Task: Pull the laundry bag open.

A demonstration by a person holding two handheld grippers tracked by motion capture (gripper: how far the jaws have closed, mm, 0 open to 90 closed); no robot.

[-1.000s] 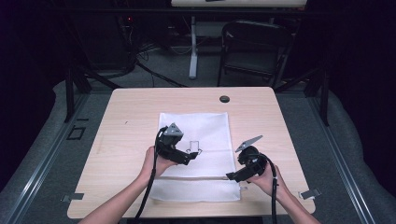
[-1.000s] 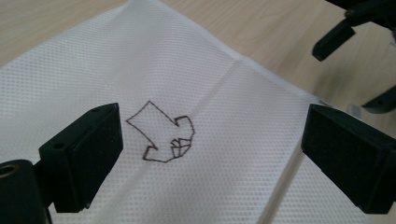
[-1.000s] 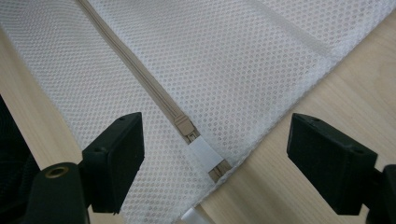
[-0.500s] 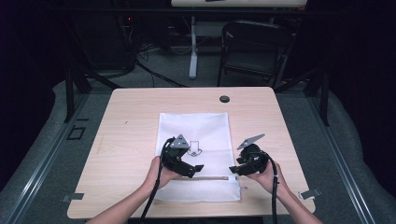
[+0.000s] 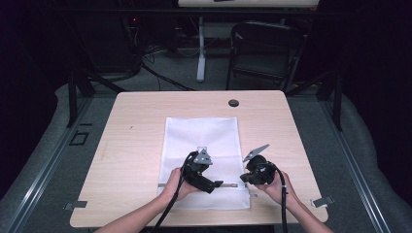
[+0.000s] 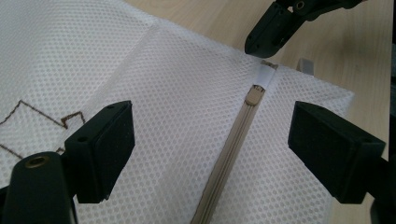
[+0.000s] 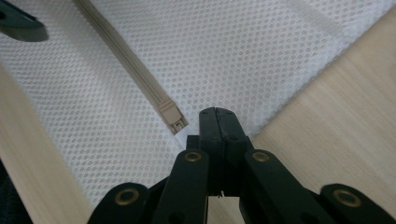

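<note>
A white mesh bag [image 5: 201,133] lies flat on the wooden table [image 5: 131,136], its beige zipper [image 5: 228,185] running along the near end. My left gripper [image 5: 214,185] hovers over the zipper, open; in the left gripper view [image 6: 210,116] its pads straddle the zipper line, with the slider [image 6: 254,95] just ahead. My right gripper [image 5: 244,178] sits at the zipper's right end. Its jaws are shut [image 7: 216,114] with the tips at the bag's edge beside the slider [image 7: 172,115]. I cannot make out any mesh pinched between them.
A brown stitched mark [image 6: 42,114] is on the bag's middle. A black round grommet [image 5: 233,103] sits near the table's far edge, and a folding chair [image 5: 265,48] stands beyond it. Metal clips [image 5: 321,201] sit at the front corners.
My left gripper came down from the bag's middle toward the near edge and now sits over the zipper. The right gripper has stayed almost in place at the zipper's end.
</note>
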